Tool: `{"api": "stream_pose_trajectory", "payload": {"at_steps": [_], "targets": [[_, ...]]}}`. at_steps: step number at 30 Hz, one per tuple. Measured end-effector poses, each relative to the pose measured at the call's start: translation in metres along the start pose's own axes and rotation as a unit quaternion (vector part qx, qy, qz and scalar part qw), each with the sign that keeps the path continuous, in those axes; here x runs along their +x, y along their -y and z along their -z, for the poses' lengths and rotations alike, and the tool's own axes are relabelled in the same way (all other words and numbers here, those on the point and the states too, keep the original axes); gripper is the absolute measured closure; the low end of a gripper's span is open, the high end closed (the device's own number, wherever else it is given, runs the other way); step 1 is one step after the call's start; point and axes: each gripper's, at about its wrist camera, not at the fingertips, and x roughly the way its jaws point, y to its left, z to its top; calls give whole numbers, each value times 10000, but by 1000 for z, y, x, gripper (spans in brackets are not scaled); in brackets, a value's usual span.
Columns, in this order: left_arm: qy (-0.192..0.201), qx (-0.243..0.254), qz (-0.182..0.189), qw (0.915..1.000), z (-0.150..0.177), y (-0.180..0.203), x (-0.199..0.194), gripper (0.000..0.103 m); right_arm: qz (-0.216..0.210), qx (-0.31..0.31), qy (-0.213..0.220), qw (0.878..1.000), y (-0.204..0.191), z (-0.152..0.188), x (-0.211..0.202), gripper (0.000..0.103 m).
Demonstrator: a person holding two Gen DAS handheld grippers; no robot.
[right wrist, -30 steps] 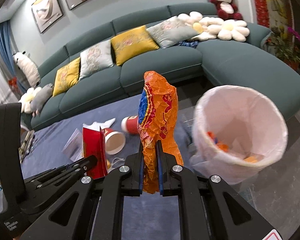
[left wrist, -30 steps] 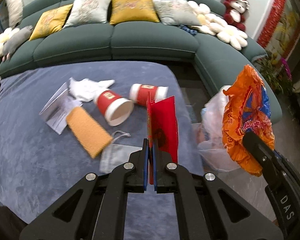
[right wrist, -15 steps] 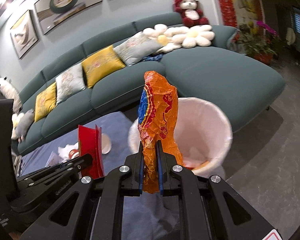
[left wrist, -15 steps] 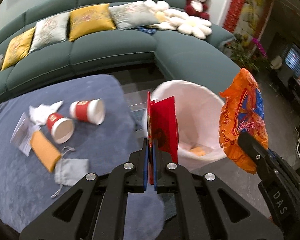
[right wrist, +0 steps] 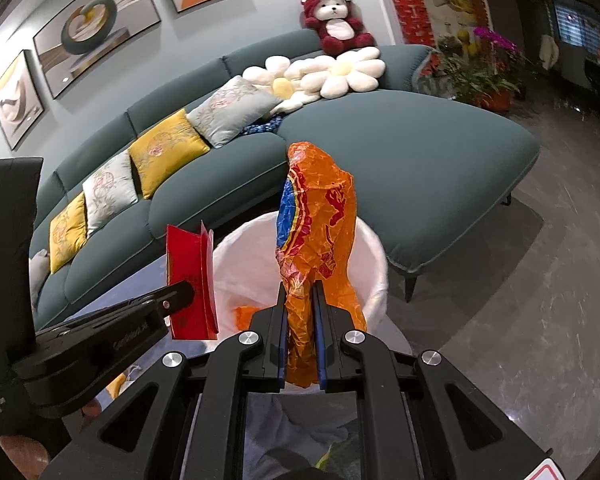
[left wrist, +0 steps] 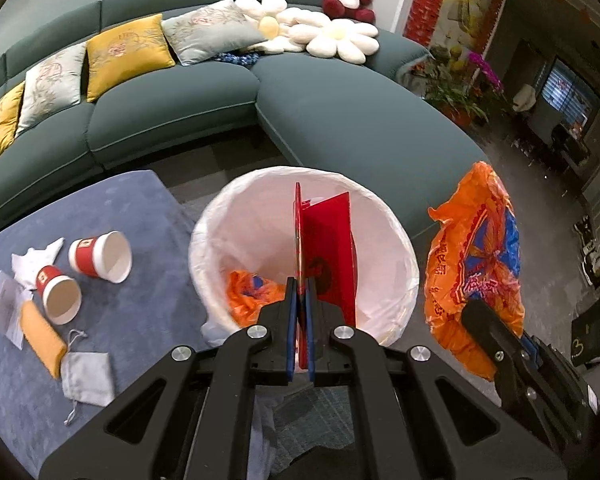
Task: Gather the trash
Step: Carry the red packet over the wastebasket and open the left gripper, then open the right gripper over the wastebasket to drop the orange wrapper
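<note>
- A teal curved sofa [left wrist: 172, 120] is filling the back of the room, carrying yellow and grey cushions, white flower pillows and a red-and-white plush bear [right wrist: 336, 24].
- A blue-grey rug [left wrist: 112, 248] is lying in front of it on the floor.
- A bin lined with a white bag [left wrist: 228, 216] is standing at the rug's edge, holding crumpled orange plastic at its bottom.
- The left gripper [left wrist: 299, 300] is hovering over the bin's mouth, its jaws pressed together on a folded red card [left wrist: 332, 248] that is standing upright above the opening.
- The right gripper [right wrist: 302, 312] is sitting just beside it (toward the bin's near rim), clamped on a crinkled orange wrapper [right wrist: 316, 220] with blue and red print; in the left wrist view the wrapper is hanging outside the rim.
- Trash is resting on the rug, well apart from the bin: two red paper cups [left wrist: 100, 256] on their sides, a white crumpled tissue [left wrist: 36, 260], a yellow sponge-like pad [left wrist: 42, 336], a sheet of paper [left wrist: 4, 308] and a grey drawstring pouch [left wrist: 86, 376].
</note>
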Motion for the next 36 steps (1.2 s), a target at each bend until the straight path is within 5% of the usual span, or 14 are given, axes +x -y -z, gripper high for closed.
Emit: {"api": "stream_pose_trajectory", "payload": {"at_steps": [10, 14, 36], "targets": [[-54, -60, 87, 9999, -13, 8, 18, 98, 21, 141, -22, 9999, 8, -3, 14, 93], [100, -206, -69, 9997, -17, 3, 13, 56, -6, 127, -15, 9999, 6, -2, 14, 92], [148, -564, -384, 9976, -6, -44, -5, 54, -167, -237, 63, 9996, -25, -17, 21, 91]]}}
